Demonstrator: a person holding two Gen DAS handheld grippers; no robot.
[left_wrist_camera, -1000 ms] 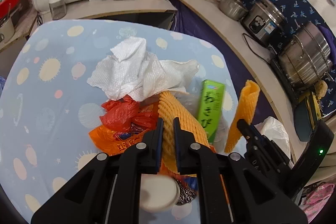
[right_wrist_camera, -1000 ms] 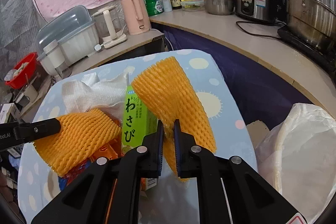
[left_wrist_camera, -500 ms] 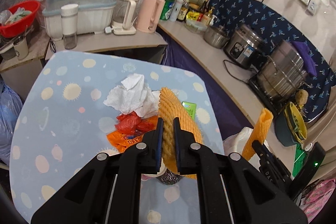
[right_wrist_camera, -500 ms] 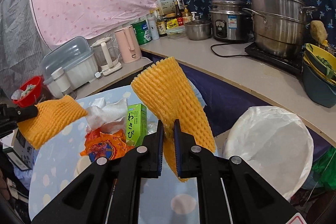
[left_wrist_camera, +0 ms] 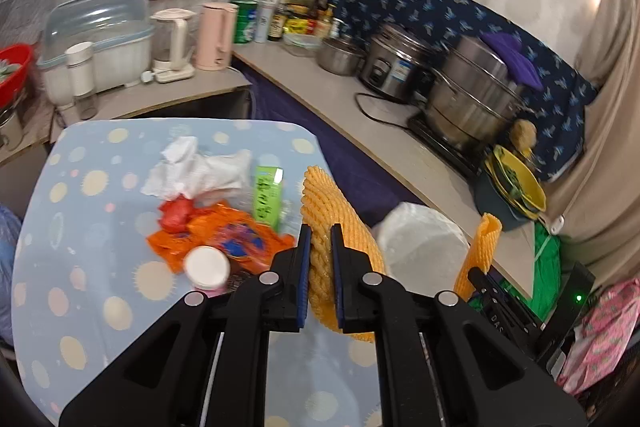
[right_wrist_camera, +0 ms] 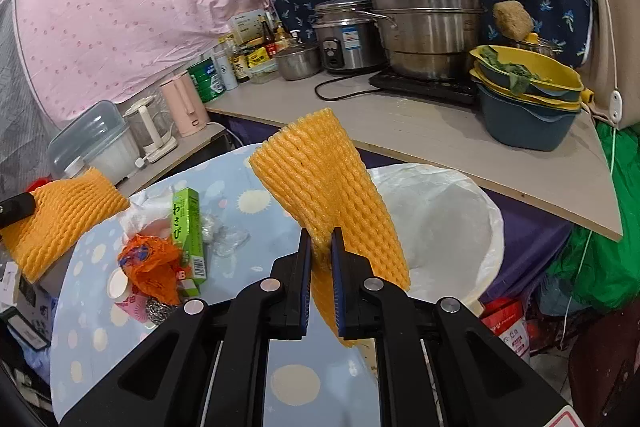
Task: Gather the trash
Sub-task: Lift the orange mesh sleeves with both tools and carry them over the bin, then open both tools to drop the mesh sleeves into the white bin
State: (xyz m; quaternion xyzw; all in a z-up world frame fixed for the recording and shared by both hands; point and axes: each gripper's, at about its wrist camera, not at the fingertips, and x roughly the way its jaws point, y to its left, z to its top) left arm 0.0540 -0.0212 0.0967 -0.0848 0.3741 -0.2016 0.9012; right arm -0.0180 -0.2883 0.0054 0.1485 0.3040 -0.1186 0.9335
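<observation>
Left gripper (left_wrist_camera: pixel 320 247) clamps an orange foam net (left_wrist_camera: pixel 340 227) above the table (left_wrist_camera: pixel 80 307) edge. White-lined bin (left_wrist_camera: pixel 424 247) sits just beyond. Right gripper (left_wrist_camera: pixel 480 277) holds a second net (left_wrist_camera: pixel 478 251).

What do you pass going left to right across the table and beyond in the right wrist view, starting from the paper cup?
paper cup → orange snack wrapper → green wasabi box → clear plastic wrap → orange foam net in the right hand-held gripper → white-lined trash bin

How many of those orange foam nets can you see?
2: one foam net pinched in the left tongs, another foam net pinched in the right tongs. More may hide under the trash pile.
</observation>
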